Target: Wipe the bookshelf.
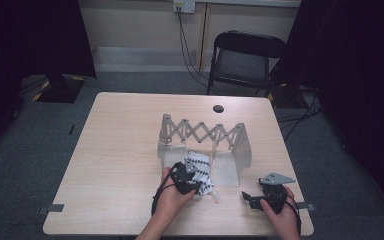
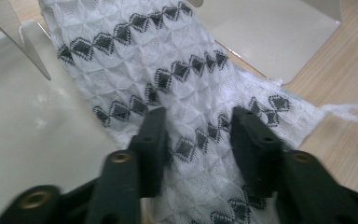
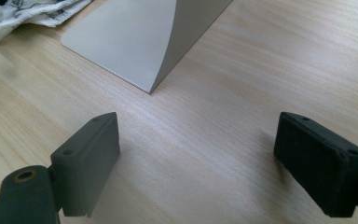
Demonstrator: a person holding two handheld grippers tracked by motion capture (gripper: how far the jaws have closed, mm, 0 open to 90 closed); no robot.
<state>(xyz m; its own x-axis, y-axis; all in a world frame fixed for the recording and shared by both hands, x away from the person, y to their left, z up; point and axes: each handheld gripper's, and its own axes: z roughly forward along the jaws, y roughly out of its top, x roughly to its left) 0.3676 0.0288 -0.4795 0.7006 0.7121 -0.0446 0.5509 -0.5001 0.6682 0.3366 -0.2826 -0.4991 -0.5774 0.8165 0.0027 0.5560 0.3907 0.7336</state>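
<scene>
Two grippers work near the grey scissor-lattice rack (image 1: pixel 202 136): high view shows the left gripper (image 1: pixel 192 178) on the patterned white cloth (image 1: pixel 201 167) at the rack's front. Left gripper view: jaws half-spread, straddling a cloth fold. Right gripper view: the right gripper (image 3: pixel 196 158) gapes wide over the wooden table (image 3: pixel 261 70), beside the rack's foot.
</scene>
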